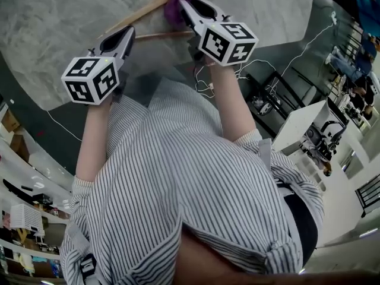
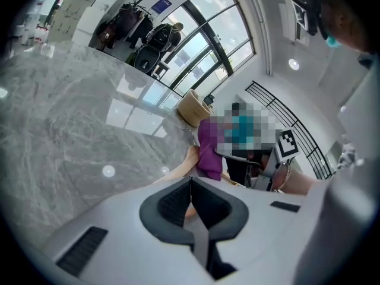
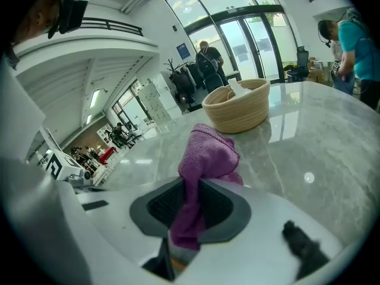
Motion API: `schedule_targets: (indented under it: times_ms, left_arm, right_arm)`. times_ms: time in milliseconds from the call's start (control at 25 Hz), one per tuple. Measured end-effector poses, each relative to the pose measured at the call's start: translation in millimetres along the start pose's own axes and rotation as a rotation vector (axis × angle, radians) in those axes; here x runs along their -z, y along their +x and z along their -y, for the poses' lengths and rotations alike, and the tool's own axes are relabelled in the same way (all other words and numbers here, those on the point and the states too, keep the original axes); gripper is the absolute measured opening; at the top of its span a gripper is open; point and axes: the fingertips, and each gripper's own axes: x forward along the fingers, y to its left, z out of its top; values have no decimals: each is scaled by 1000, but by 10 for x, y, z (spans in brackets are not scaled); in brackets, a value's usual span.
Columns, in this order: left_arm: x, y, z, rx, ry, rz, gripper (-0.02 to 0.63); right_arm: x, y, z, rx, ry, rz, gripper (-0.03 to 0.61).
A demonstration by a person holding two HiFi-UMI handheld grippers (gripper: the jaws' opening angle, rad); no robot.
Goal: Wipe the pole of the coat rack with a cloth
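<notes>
— Seeing the grey marble worktop (image 1: 53, 16) with the pale wooden coat rack (image 1: 145, 7) lying across it, what could slip?

— The purple terry cloth (image 3: 208, 159). The right gripper (image 3: 189, 205) jaws pinch only a narrow fold of it against the pole, so it may drag loose. The left gripper (image 2: 191, 199) jaws clamp a rack bar. Most of the rack is cut off up top.

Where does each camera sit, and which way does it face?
Head view: on the head, facing steeply down at the marble table; shows striped shirt, forearms, left gripper, right gripper.
Left gripper view: on the left gripper, along shut jaws pinching the wooden pole, toward the right gripper.
Right gripper view: on the right gripper, along jaws clamping the purple cloth, toward a woven basket.
All three show the purple cloth.
</notes>
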Motion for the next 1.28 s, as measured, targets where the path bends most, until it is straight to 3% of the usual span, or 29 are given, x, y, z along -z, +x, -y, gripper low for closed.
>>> schedule_targets:
  times_ms: [1280]
  left_arm:
    - [186,-495,-393,-144,-82,120,12]
  right_arm:
    - [182,207,-585,-125,-71,-50,75]
